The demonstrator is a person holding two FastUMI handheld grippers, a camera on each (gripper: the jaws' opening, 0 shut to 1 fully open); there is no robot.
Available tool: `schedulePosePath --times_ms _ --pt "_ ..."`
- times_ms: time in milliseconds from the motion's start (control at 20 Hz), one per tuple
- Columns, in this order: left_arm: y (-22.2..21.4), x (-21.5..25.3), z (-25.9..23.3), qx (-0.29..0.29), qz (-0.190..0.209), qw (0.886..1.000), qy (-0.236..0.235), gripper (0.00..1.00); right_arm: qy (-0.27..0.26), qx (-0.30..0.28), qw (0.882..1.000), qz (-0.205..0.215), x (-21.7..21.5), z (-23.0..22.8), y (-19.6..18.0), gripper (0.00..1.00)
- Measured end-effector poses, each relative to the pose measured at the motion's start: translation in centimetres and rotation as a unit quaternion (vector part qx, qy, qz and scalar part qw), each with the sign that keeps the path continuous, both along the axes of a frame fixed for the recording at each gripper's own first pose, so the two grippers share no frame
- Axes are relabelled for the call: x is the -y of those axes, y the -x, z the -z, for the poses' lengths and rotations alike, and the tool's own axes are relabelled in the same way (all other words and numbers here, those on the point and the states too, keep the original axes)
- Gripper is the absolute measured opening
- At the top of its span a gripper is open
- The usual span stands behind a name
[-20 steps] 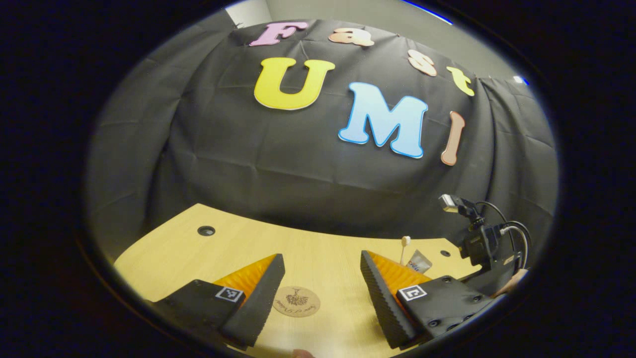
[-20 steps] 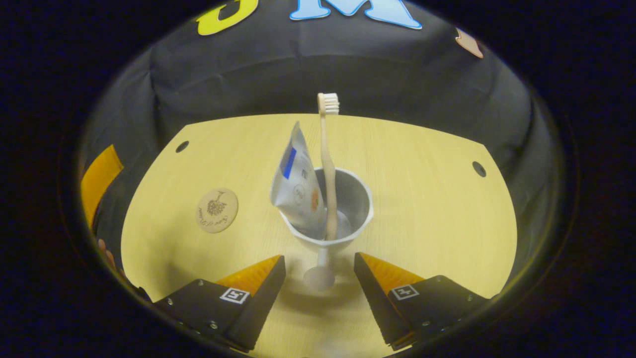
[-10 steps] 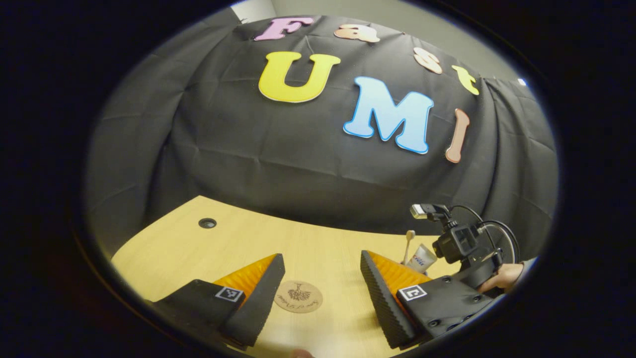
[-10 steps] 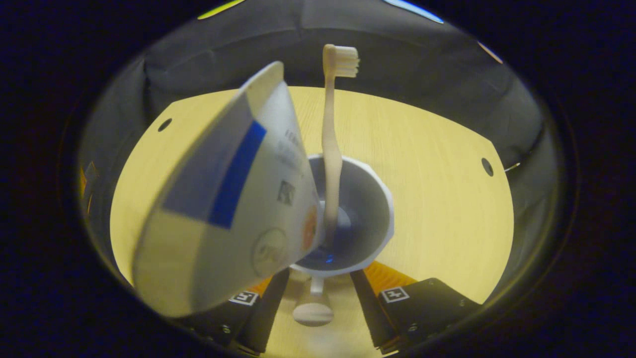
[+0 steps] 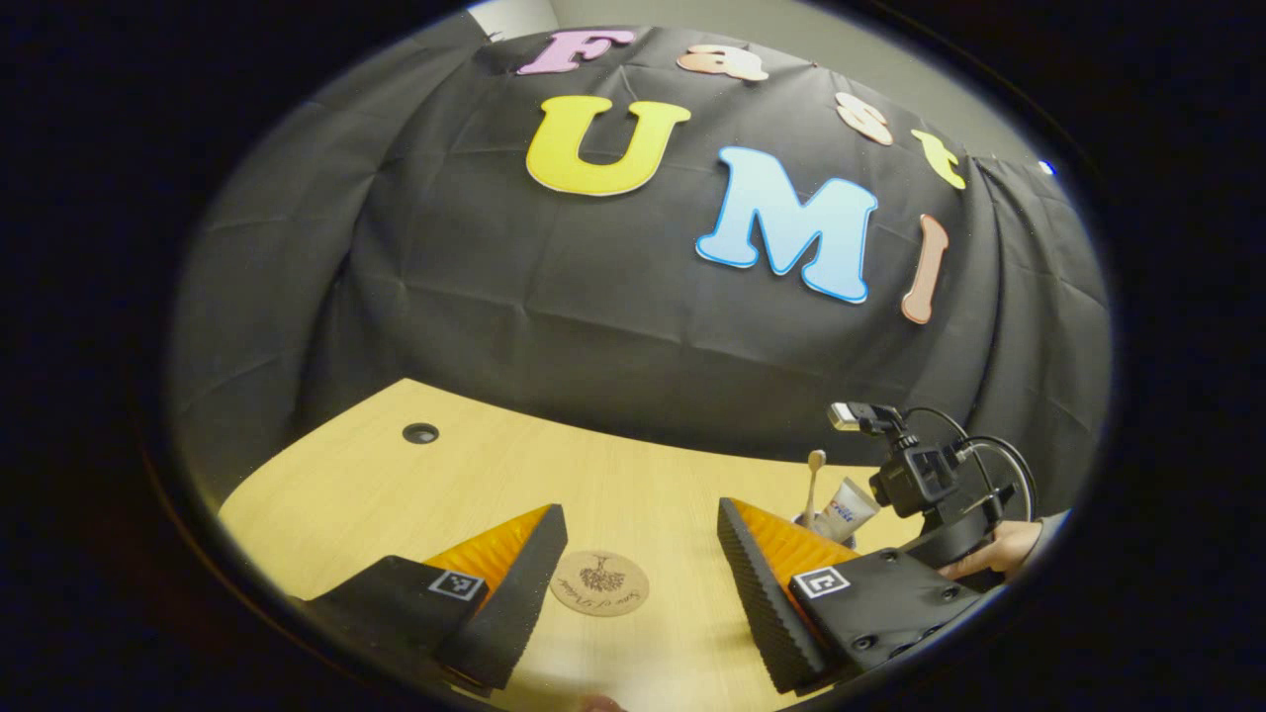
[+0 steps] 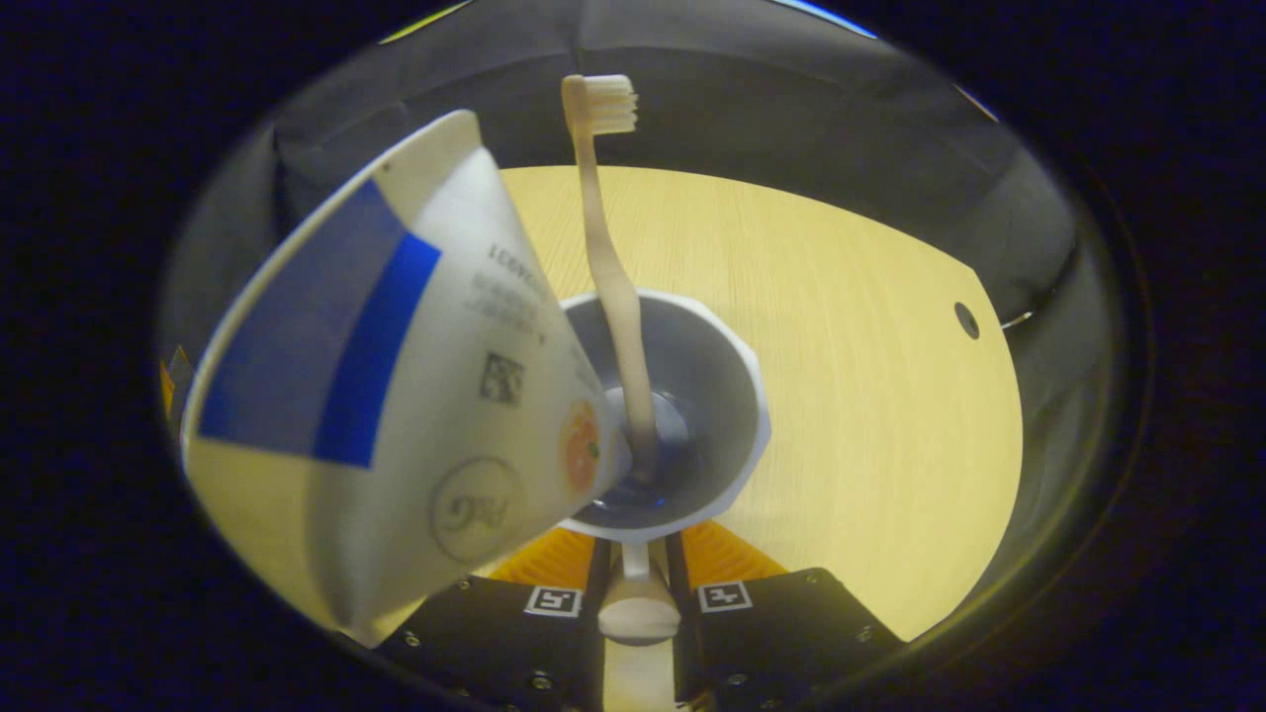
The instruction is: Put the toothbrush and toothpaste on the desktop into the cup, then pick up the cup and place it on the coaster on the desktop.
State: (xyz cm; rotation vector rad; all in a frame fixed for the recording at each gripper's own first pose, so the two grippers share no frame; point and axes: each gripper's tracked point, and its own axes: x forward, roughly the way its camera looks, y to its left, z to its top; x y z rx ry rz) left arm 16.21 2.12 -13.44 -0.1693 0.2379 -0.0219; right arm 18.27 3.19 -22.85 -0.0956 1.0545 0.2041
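— What was the right gripper doing?

— In the right gripper view its two fingers were pressed together on the stem of the cup, the stem caught between them and the round foot lying just nearer the camera. The grey bowl of the cup sat directly ahead of the fingertips.

— And the things meant to go in it?

— Both were inside. The toothbrush stood nearly upright, bristles at the top, its lower end down in the bowl. The toothpaste leaned out over the rim to the left of the fingers, its flat crimped end looming close to the camera.

— Could any writing be read on the tube?

— It carried a blue band, a small square code, a line of tiny print and a round emblem, but none of it was sharp enough to read.

— The left gripper?

— Its jaws stood wide apart and held nothing. Between the fingertips, a little ahead on the desk, lay the coaster, a round wooden disc with a tree design and a line of script too small to make out.

— Did that view catch the cup too?

— Off past the right finger, yes: the toothbrush and tube poked up beside the other gripper, with a hand holding it.
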Motion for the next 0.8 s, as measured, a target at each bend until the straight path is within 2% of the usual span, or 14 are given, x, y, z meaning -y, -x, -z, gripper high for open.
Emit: schedulePosePath --times_ms 300,350,400,450,500,550,600,650,700,800 --pt "1.1 -1.6 0.0 0.001 -0.017 1.0 0.001 0.97 -0.016 0.028 0.999 -0.012 -1.7 -1.1 0.1 0.25" --pt "1.3 -2.1 0.0 0.001 -0.022 1.0 0.003 0.93 -0.017 0.03 0.999 -0.018 -2.1 -1.5 0.1 0.29" --pt "1.6 -2.5 -0.1 0.001 -0.027 1.0 0.004 0.93 -0.02 0.032 0.999 -0.024 -2.8 -1.9 0.3 0.25" --pt "2.0 -2.9 -0.3 0.002 -0.032 0.999 0.005 0.93 -0.024 0.032 0.999 -0.029 -3.4 -2.3 0.4 0.25" --pt "2.5 -3.2 -0.4 0.002 -0.038 0.999 0.006 0.97 -0.026 0.032 0.998 -0.036 -4.3 -2.5 0.6 0.29" --pt "2.9 -3.6 -0.6 0.003 -0.043 0.999 0.006 0.93 -0.028 0.034 0.998 -0.042 -5.1 -2.5 0.7 0.25" --pt "3.3 -4.3 -0.9 0.004 -0.049 0.999 0.005 0.97 -0.028 0.035 0.998 -0.05 -6.2 -2.3 1.0 0.25" --pt "3.7 -5.3 -0.8 0.004 -0.055 0.998 0.004 0.93 -0.029 0.036 0.997 -0.058 -7.1 -2.4 1.1 0.25" --pt "4.1 -6.2 -0.7 0.004 -0.061 0.998 0.004 0.97 -0.03 0.037 0.997 -0.067 -8.1 -2.5 1.3 0.25" --pt "5.1 -7.8 -0.6 0.003 -0.072 0.997 0.005 0.97 -0.035 0.038 0.995 -0.081 -10.1 -2.8 1.5 0.25"
